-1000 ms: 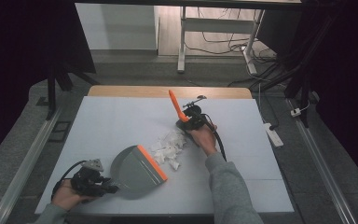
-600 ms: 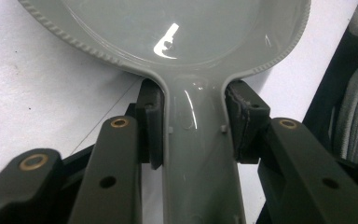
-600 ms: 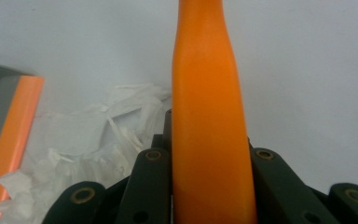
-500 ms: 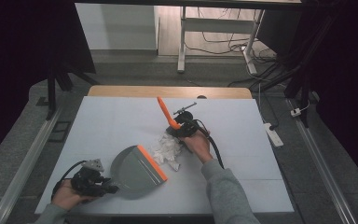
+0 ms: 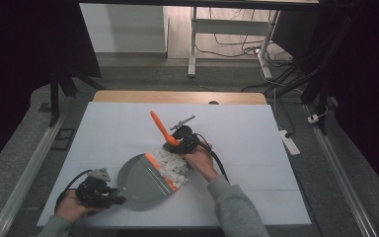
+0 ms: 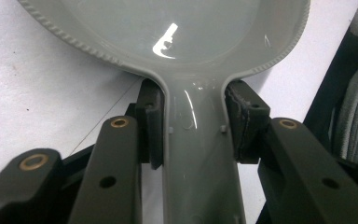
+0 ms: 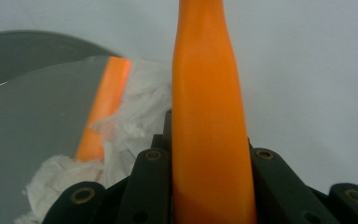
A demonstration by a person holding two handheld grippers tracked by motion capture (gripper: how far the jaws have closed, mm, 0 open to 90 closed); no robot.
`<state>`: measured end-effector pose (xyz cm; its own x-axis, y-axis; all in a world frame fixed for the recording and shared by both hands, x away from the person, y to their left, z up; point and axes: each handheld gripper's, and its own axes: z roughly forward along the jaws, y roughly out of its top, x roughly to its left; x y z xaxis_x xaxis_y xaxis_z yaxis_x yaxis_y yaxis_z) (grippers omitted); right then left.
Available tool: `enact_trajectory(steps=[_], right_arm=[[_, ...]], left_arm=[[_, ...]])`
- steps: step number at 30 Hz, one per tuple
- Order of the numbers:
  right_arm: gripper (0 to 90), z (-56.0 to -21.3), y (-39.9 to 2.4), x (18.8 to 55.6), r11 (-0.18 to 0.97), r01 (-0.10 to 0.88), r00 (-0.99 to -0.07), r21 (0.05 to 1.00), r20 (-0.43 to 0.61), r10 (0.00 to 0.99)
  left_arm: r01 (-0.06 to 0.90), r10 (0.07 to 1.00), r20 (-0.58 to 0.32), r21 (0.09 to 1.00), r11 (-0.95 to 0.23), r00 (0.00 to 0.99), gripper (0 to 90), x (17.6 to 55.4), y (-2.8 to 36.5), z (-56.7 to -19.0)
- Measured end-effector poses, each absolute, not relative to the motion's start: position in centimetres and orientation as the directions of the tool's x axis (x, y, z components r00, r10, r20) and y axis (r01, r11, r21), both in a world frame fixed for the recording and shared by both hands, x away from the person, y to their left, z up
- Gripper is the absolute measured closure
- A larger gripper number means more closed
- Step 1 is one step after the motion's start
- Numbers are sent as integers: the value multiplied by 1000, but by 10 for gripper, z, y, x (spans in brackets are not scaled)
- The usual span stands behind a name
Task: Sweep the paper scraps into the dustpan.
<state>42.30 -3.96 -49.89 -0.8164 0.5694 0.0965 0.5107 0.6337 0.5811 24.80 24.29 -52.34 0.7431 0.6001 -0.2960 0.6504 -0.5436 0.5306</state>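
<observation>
A grey dustpan with an orange lip lies flat on the white table near the front. My left gripper is shut on its handle, pads pressing both sides just behind the pan. My right gripper is shut on the orange handle of a brush, which slants up and to the left. The handle rises between the jaws in the right gripper view. White paper scraps lie heaped against the pan's lip, and some of the scraps overlap the orange lip.
The white tabletop stretches out to the right and behind, with a wooden strip along its far edge. A white power strip lies on the floor beside the right edge. Metal rails run along both sides.
My right hand has drawn the brush toward the front left, pushing the paper scraps up to the dustpan's lip. The left hand and the dustpan have stayed put.
</observation>
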Motion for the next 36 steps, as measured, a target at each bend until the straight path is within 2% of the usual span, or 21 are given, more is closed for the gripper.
enact_trajectory(steps=[15,24,31,36], right_arm=[[769,-500,-18,401,673,444,-868,592,97,487],[769,-492,-16,390,707,344,-920,618,73,384],[768,-469,-40,398,622,379,-882,685,65,466],[767,-462,-63,407,572,446,-816,688,51,575]], left_arm=[[651,600,-298,529,-544,743,614,248,243,-524],[653,601,-299,529,-542,741,614,248,243,-524],[652,602,-297,530,-542,741,614,247,243,-523],[651,601,-296,528,-545,743,614,247,243,-523]])
